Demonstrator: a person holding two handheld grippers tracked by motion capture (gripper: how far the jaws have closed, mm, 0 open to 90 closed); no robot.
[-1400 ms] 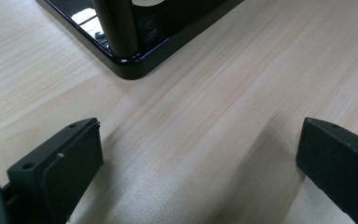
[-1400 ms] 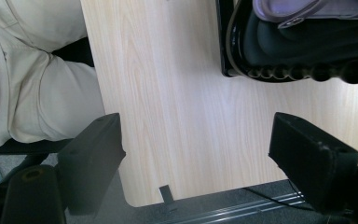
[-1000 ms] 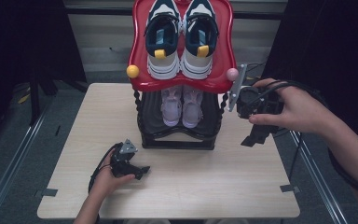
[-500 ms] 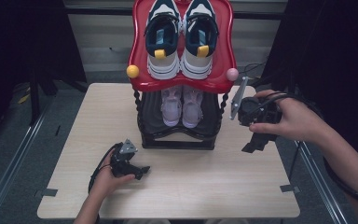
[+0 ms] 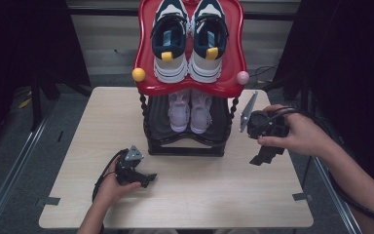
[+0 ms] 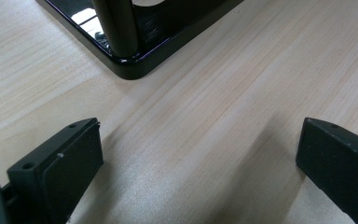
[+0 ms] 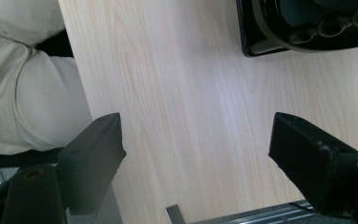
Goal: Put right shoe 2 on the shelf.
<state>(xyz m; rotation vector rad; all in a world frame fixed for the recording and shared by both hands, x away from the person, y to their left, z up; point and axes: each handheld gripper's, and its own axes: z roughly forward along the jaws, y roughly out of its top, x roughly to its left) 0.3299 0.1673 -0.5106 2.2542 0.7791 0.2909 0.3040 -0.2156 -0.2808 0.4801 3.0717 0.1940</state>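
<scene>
A pale wood surface [image 5: 224, 195] is set in a dim room with dark curtains. Four shoes are counted on a two-tier shoe rack [image 5: 190, 83] at its far middle: two navy sneakers [image 5: 190, 39] up top, two lilac sneakers [image 5: 190, 112] below. Fingers are spread, empty, on both the left gripper [image 5: 148, 179] and right gripper [image 5: 262, 157], flanking the rack.

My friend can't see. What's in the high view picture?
A two-tier shoe rack stands on a wooden table, navy-and-white sneakers on its red top and pale sneakers below. A left gripper and right gripper, both open, flank it.

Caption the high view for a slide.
Two open hand-held grippers, left gripper and right gripper, flank a two-tier shoe rack holding two sneaker pairs.
</scene>
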